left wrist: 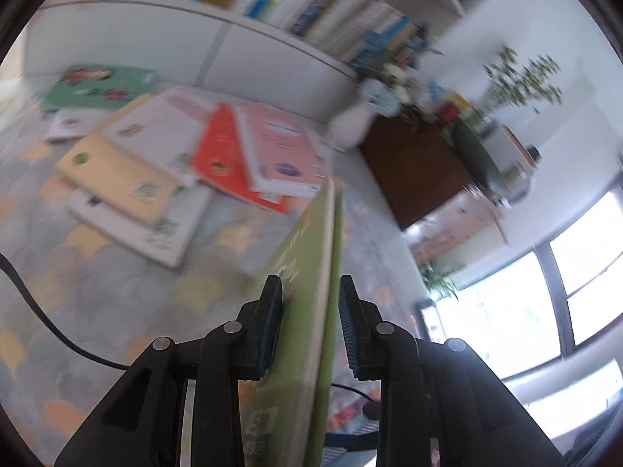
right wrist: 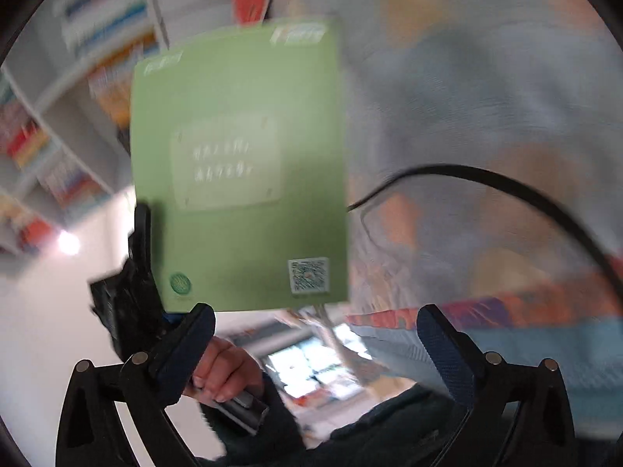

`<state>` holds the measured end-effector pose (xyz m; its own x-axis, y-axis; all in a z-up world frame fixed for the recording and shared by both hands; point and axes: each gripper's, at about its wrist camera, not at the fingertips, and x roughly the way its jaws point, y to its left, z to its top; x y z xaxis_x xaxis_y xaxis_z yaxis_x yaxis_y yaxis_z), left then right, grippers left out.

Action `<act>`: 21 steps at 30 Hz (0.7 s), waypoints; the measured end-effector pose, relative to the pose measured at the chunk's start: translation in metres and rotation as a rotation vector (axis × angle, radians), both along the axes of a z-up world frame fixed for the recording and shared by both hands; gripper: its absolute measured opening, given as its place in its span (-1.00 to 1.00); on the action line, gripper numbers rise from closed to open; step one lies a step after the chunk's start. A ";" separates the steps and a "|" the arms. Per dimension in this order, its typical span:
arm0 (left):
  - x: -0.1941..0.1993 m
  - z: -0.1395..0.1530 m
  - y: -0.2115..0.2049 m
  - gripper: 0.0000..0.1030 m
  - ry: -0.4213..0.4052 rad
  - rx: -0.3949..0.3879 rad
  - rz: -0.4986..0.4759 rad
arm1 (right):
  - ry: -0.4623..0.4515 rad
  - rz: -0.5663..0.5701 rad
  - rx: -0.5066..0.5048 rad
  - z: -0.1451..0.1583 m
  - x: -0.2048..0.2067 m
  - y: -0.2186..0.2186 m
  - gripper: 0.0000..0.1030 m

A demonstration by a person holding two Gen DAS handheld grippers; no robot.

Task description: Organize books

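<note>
- Black cable (left wrist: 39,311) across the near left part of the patterned rug (left wrist: 218,272), curving toward the left claw (left wrist: 307,292).
- Dark green book (left wrist: 97,85) flat at the rug's far left edge, against the base of the white bookcase (left wrist: 272,50).
- Loose overlapping pile toward the rug's far side: yellow book (left wrist: 117,175) on top of a white book (left wrist: 155,233), then an orange-red book (left wrist: 222,155) partly under a pink book (left wrist: 280,151). All blurred, titles unreadable.
- Light green book (left wrist: 311,272) clamped edge-on in the left claw, lifted off the rug, its far corner overlapping the pink book in view. Jaws narrow, pads on both covers.
- White vase (left wrist: 350,128) just beyond the rug's far right corner, beside a dark wooden cabinet (left wrist: 412,171) with a leafy plant (left wrist: 521,78) on it.
- Bright windows (left wrist: 506,311) at the far right.
- From the right wrist camera: packed shelves (right wrist: 78,58) at the left, then the left claw (right wrist: 142,241) gripping the light green book (right wrist: 241,175) by its left edge, a hand (right wrist: 226,369) on the handle below.
- Back cover facing the camera, a square code in its lower right corner.
- Right claw (right wrist: 315,334) spread wide, nothing between the pads, the book's lower edge just ahead of it.
- Cable (right wrist: 506,186) arching over the rug to the book's right.
</note>
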<state>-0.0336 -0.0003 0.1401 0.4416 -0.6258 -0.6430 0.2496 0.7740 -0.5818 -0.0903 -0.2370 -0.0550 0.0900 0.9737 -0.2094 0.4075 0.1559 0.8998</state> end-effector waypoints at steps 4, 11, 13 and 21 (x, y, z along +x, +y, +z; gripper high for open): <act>-0.007 -0.001 -0.036 -0.46 0.032 -0.034 -0.107 | 0.007 -0.168 0.015 -0.011 -0.015 -0.054 1.00; -0.030 -0.019 -0.103 -0.43 0.020 0.341 -0.251 | -0.012 -0.293 -0.058 -0.004 -0.008 -0.095 1.00; -0.033 -0.021 -0.110 -0.43 -0.009 0.443 -0.260 | -0.018 -0.272 -0.142 -0.001 -0.010 -0.093 1.00; -0.031 -0.027 -0.097 -0.43 0.020 0.494 -0.236 | -0.027 -0.289 -0.032 0.006 -0.005 -0.098 1.00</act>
<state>-0.0645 -0.0976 0.1133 0.3104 -0.3272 -0.8925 0.4418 0.8810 -0.1693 -0.0948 -0.3349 -0.0492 0.3682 0.9001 -0.2331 0.4153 0.0651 0.9074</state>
